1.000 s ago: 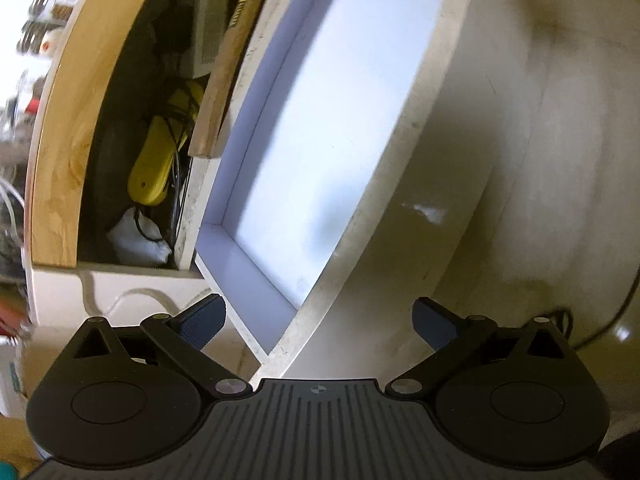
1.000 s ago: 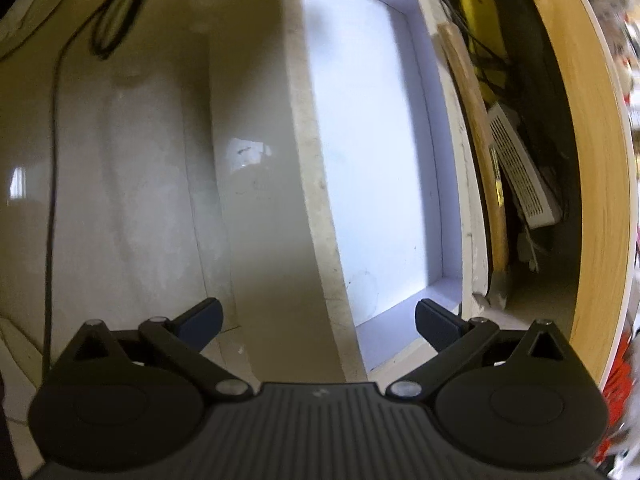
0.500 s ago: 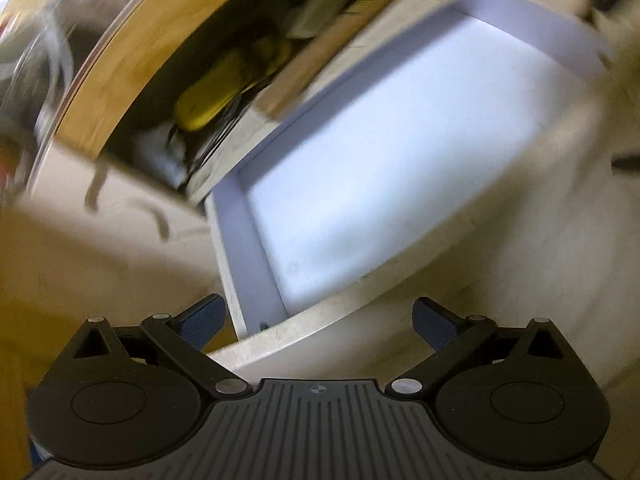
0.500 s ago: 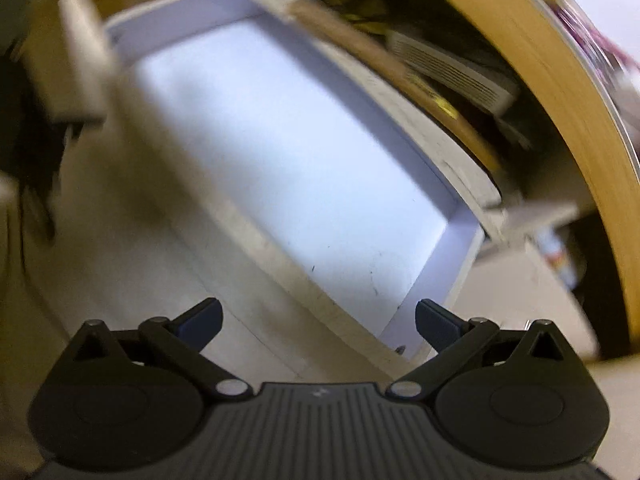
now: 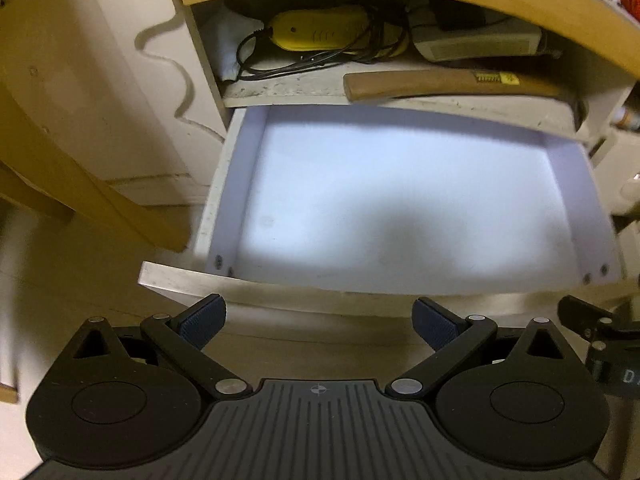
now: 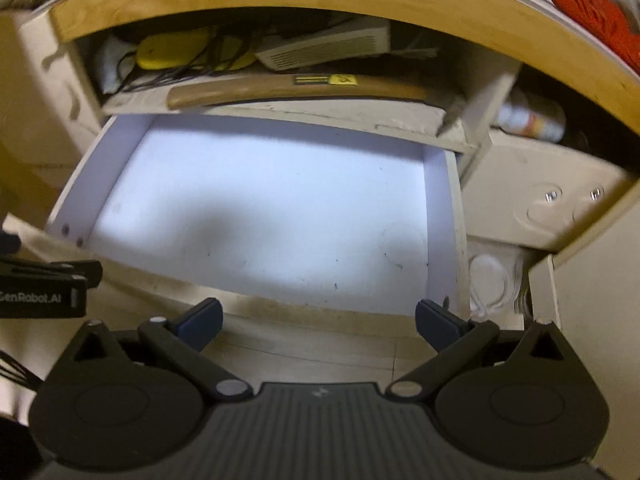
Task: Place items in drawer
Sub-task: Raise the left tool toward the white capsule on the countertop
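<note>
A: White drawer (image 5: 400,200) pulled out, bare inside, straight ahead of both grippers.
B: Left gripper (image 5: 318,322)?
A: Spread wide, holding nothing. Right gripper (image 6: 318,320) same.
B: Items?
A: None in view. Drawer's long axis runs left-right; neither hand clearly nearer.

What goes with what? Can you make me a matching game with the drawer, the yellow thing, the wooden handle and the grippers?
Things:
1. drawer
2. yellow gadget
3. wooden handle
4. left hand-held gripper

States:
A. lying along the shelf's front edge
B. open, holding nothing
C. pulled out, nothing inside
D. at the shelf's back, among black cords

Pairs: 1-C, 2-D, 3-A, 4-B
</note>
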Available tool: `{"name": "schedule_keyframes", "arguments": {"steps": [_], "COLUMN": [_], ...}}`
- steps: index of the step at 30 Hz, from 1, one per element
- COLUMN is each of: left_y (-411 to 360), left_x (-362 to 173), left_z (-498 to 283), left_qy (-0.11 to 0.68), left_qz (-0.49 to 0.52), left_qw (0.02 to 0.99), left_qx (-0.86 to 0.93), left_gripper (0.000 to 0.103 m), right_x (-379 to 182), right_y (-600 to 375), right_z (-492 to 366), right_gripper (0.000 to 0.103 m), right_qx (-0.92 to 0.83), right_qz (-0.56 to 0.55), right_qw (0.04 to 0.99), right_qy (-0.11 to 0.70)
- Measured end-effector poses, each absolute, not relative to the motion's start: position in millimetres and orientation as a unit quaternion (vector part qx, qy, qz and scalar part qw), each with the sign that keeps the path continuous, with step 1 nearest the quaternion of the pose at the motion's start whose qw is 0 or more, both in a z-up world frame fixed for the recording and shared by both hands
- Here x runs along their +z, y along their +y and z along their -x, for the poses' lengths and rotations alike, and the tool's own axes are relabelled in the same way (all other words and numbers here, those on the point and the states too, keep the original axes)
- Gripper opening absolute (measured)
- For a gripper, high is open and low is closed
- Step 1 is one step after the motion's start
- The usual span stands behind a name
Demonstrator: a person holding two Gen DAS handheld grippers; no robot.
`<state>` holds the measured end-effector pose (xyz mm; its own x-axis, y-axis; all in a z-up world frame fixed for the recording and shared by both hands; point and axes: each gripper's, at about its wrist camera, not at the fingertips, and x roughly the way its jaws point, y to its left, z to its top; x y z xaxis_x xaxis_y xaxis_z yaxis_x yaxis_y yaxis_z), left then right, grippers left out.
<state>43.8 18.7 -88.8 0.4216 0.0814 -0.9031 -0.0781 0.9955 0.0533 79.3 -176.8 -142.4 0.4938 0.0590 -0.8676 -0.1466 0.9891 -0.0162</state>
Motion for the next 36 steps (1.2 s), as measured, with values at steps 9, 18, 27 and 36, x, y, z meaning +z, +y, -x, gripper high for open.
{"name": "schedule_keyframes", "arguments": {"steps": [9, 18, 27, 36], "left_y": [16.7, 12.1, 2.3, -8.5], "left_x": [-91.6, -88.1, -65.3, -29.4], "left_z": [-46.7, -47.4, -54.6, -59.4], "left_qy": [0.530, 0.518, 0.470, 0.394], "left_qz": [-0.002, -0.015, -0.028, -0.055], "left_qw": [0.847, 0.855, 0.882, 0.917], "left_qx": [0.033, 0.029, 0.007, -0.012], "left_gripper": [0.103, 0.103, 0.103, 0.103], "right_x": [-109.9, -104.0, -74.6, -39.3], "right_y": [-183.0, -181.2, -187.7, -187.7], "right_z": [-55.7, -58.3, -60.5, -63.0], "right_gripper": [0.103, 0.103, 0.103, 0.103], "right_qx": [0.040, 0.041, 0.027, 0.023], "right_qz": [0.020, 0.026, 0.015, 0.034], "right_qw": [0.862, 0.862, 0.889, 0.919], "right_qy": [0.505, 0.505, 0.456, 0.391]}}
